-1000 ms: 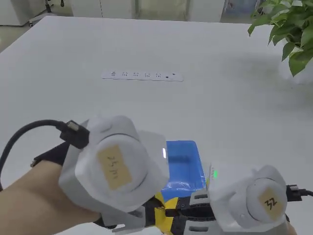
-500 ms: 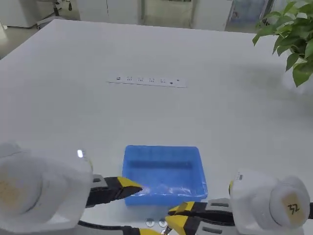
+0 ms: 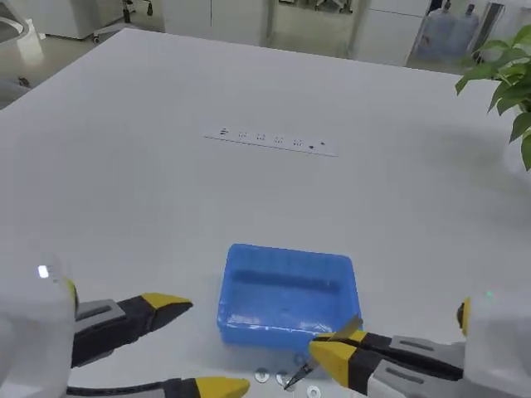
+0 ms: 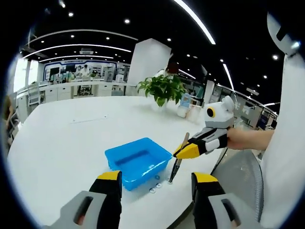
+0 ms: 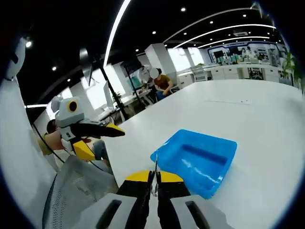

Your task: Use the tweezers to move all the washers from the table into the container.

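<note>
**Tweezers poised over the washers at the near wall of the container**

I hold the right gripper (image 3: 328, 354) clamped narrow on the tweezers (image 3: 292, 377), with their tips lowered among the washers (image 3: 261, 376). The washers lie on the table (image 3: 166, 166) just beside the near wall of the container (image 3: 257, 327), outside it. I cannot tell whether the tips have a washer yet. The left gripper (image 3: 217, 347) stands wide and carries nothing, left of the container. Hazards, as I judge them:
- A flat washer may skid from the tips toward the table edge if I press down at a slant.
- The tweezers may twist in the jaws.
- A lifted washer may strike the container rim and drop.
</note>
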Tool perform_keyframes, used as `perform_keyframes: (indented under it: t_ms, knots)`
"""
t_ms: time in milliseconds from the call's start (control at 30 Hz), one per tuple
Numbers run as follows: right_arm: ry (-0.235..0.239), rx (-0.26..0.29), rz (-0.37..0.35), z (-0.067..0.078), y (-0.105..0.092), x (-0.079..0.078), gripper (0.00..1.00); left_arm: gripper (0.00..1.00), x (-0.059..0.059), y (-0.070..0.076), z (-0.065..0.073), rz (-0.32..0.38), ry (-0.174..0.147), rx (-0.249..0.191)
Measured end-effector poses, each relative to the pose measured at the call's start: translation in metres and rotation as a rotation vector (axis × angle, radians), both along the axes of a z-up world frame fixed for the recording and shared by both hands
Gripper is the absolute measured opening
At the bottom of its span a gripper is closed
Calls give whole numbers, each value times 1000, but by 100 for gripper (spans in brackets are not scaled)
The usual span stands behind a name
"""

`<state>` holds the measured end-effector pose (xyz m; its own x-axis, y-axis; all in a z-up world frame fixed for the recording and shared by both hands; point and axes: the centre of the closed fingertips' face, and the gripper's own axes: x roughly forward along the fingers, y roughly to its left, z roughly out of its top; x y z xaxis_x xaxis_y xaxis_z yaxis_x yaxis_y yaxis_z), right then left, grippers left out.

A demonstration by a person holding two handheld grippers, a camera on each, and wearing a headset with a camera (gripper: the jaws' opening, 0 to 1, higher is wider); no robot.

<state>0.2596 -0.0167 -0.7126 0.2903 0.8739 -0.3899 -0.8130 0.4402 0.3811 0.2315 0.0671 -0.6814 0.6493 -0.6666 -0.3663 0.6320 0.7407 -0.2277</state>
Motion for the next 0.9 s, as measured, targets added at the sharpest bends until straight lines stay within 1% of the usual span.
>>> perform_keyframes:
  t_ms: [33, 67, 100, 133, 200, 233, 267, 300, 367, 433, 500, 533, 567, 600, 700, 767, 833, 900]
  knots:
    - [3, 1, 29, 4, 1, -2, 0, 62, 0, 3, 2, 6, -12, 6]
    - [-1, 0, 35, 6, 0, -1, 0, 64, 1, 4, 3, 12, -22, 9]
    - [-23, -4, 50, 10, 0, 0, 1, 67, 4, 7, 7, 35, -54, 15]
    - [-31, -11, 61, 12, 0, 0, 1, 70, 5, 8, 9, 46, -67, 14]
    - [-57, -37, 64, 16, -2, 6, 1, 76, 5, 10, 11, 56, -75, 4]
    - [-72, -49, 65, 18, -3, 10, 1, 78, 6, 11, 12, 68, -87, 10]
    - [-81, -54, 63, 20, -4, 13, 1, 80, 7, 13, 11, 78, -90, 22]
    - [-98, -62, 55, 22, -5, 18, 1, 82, 8, 15, 11, 84, -96, 34]
    - [-106, -66, 47, 24, -6, 24, 1, 85, 8, 17, 10, 96, -100, 50]
    - [-118, -72, 35, 25, -7, 31, 1, 89, 9, 19, 10, 101, -107, 52]
    - [-126, -76, 31, 26, -7, 36, 1, 91, 10, 22, 11, 114, -114, 59]
    - [-137, -79, 28, 26, -6, 40, 1, 92, 11, 24, 11, 121, -118, 67]
    - [-142, -83, 25, 25, -6, 44, 1, 93, 11, 25, 11, 128, -121, 71]
    - [-150, -95, 13, 23, -7, 49, 1, 95, 13, 27, 11, 138, -124, 65]
    - [-161, -126, -18, 17, -10, 60, 1, 98, 16, 29, 11, 150, -120, 49]
    - [-167, -157, -52, 9, -14, 70, 1, 99, 17, 31, 14, 163, -129, 35]
    - [-164, -183, -82, 1, -18, 77, 1, 99, 17, 33, 16, 175, -135, 46]
    - [-160, -193, -113, -5, -20, 82, 1, 99, 16, 35, 16, 180, -138, 57]
